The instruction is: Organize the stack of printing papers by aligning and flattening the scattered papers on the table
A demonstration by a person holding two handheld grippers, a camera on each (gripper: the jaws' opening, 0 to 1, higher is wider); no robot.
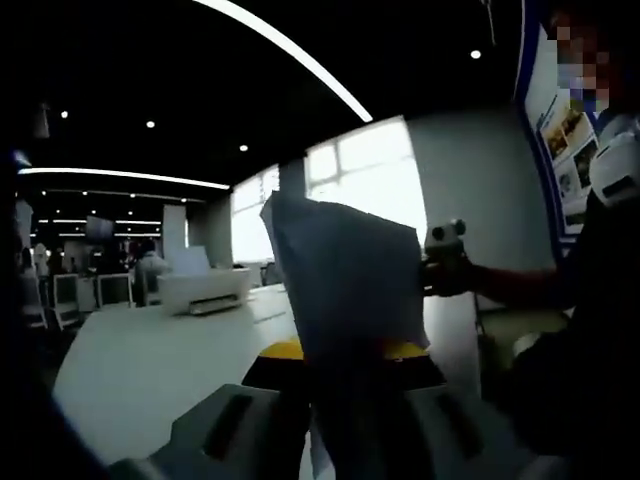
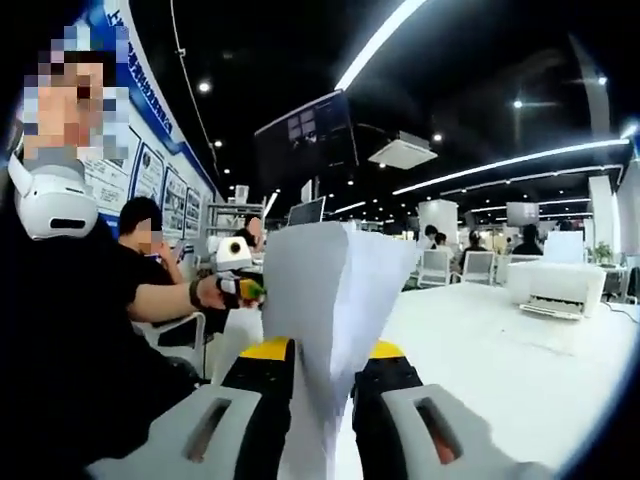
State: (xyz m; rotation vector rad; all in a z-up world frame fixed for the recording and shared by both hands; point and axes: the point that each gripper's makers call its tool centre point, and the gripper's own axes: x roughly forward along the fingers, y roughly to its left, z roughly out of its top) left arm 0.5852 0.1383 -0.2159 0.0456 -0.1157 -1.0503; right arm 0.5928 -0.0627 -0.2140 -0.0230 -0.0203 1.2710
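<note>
Holding the stack of papers (image 1: 350, 285) upright above the white table (image 1: 150, 370), both grippers clamp it at the same time. In the left gripper view, the left gripper (image 1: 345, 400) has its two grey jaws pressed on the lower edge of the stack, with yellow parts just behind the sheets. The stack looks dark here, because bright windows (image 1: 370, 165) stand behind it. Beside the stack, on its far side, the right gripper (image 1: 445, 262) appears with the person's hand (image 1: 445, 275) around it, and the forearm reaches back toward the person's dark clothes.

In the right gripper view, the stack of papers (image 2: 325, 290) looks white and its sheets fan apart a little at the top. The right gripper (image 2: 318, 400) has its jaws closed on the bottom of the stack, one on each side. Next to the stack the left gripper (image 2: 235, 262) is seen, held in the person's other hand (image 2: 215, 292), with the arm bent toward the body.

A white printer (image 2: 555, 285) sits on the table well apart from the stack; it also shows in the left gripper view (image 1: 205, 288). Seated people are visible behind the stack in the right gripper view.
</note>
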